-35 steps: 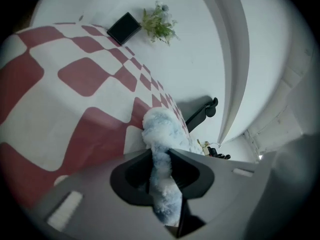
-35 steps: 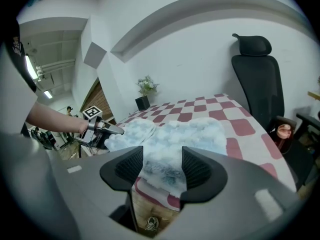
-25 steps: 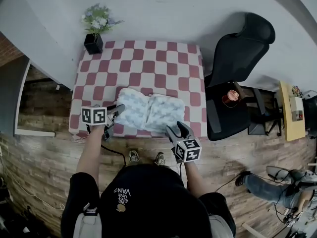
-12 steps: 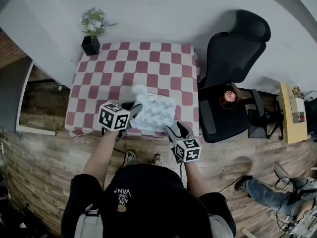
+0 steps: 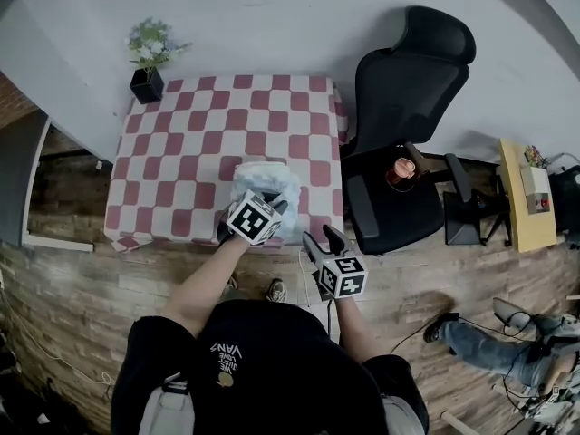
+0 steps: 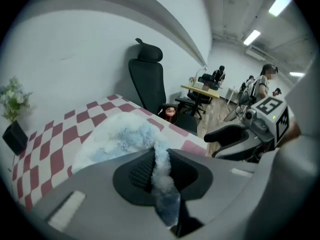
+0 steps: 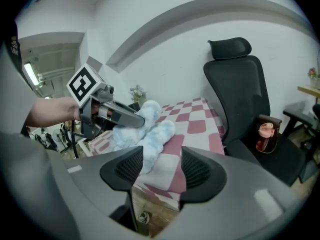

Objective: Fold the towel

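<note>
A square table under a red-and-white checked cloth (image 5: 181,152) stands against a pale wall (image 5: 272,25), on a floor of brown wooden planks (image 5: 72,288). A black cube pot of pale flowers (image 5: 145,84) sits on the table's 11 o'clock corner. At the table's 3 o'clock stands a black high-backed office chair (image 5: 408,80) with a reddish cup (image 5: 403,166) on its seat. Farther toward 3 o'clock is a yellow desk (image 5: 521,198).

The fluffy white and pale blue towel (image 5: 263,184) lies bunched on the cloth at the table's 5 o'clock, near the front edge.

The left forearm reaches from 7 o'clock up toward 1 o'clock. It carries the left gripper (image 6: 159,159) over the towel's near side, its marker cube turned corner-up. Its jaws are pinched on a strip of the towel, which runs up between the dark pads while the rest of the cloth spreads beyond them.

The right gripper (image 5: 322,236) hangs off the table's front edge, at the towel's 5 o'clock, pointing toward 12. Its jaws stand wide apart with nothing between the pads; the towel and the other gripper lie ahead of it, toward its 11 o'clock.
</note>
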Action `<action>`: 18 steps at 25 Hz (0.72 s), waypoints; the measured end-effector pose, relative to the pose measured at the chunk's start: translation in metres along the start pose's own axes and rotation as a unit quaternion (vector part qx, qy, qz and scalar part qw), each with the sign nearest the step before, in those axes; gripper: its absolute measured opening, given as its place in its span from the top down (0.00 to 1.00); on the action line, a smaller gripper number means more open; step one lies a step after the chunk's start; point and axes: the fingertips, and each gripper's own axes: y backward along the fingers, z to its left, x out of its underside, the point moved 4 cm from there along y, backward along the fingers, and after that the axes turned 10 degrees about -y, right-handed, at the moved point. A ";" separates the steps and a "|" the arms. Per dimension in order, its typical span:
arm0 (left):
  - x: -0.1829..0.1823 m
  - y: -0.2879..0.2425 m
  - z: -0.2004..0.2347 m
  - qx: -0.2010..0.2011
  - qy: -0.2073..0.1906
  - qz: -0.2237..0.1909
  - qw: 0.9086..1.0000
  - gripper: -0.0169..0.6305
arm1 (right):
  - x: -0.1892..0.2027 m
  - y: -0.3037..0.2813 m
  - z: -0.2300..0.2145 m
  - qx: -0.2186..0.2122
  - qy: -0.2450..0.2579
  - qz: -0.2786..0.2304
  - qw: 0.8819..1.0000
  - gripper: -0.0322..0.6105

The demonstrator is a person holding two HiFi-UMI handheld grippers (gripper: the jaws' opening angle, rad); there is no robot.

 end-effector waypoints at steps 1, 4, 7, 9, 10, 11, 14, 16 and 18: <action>0.000 -0.006 -0.006 0.001 -0.015 0.011 1.000 0.88 | 0.001 0.003 -0.003 0.003 -0.002 -0.001 1.000 0.59; -0.001 -0.021 -0.029 0.021 -0.041 0.029 0.999 0.80 | 0.003 0.008 -0.011 0.008 -0.009 0.000 1.000 0.59; 0.002 -0.031 -0.050 0.028 -0.070 0.037 0.997 0.64 | 0.005 0.011 -0.014 0.010 -0.014 -0.001 1.000 0.59; 0.004 -0.033 -0.062 0.022 -0.105 0.042 0.993 0.59 | 0.005 0.011 -0.016 0.012 -0.016 -0.001 1.000 0.59; 0.006 -0.034 -0.067 0.018 -0.121 0.044 0.991 0.58 | 0.005 0.011 -0.017 0.013 -0.017 -0.002 1.000 0.59; 0.007 -0.035 -0.072 0.014 -0.135 0.045 0.990 0.57 | 0.005 0.012 -0.019 0.014 -0.019 -0.002 1.000 0.59; 0.013 -0.040 -0.081 -0.003 -0.159 0.043 0.986 0.54 | 0.004 0.013 -0.021 0.017 -0.025 -0.004 1.000 0.59; 0.019 -0.047 -0.084 -0.012 -0.171 0.044 0.984 0.53 | 0.003 0.015 -0.023 0.019 -0.027 -0.006 0.999 0.59; 0.021 -0.051 -0.087 -0.023 -0.182 0.045 0.982 0.52 | 0.002 0.017 -0.024 0.020 -0.027 -0.008 0.999 0.59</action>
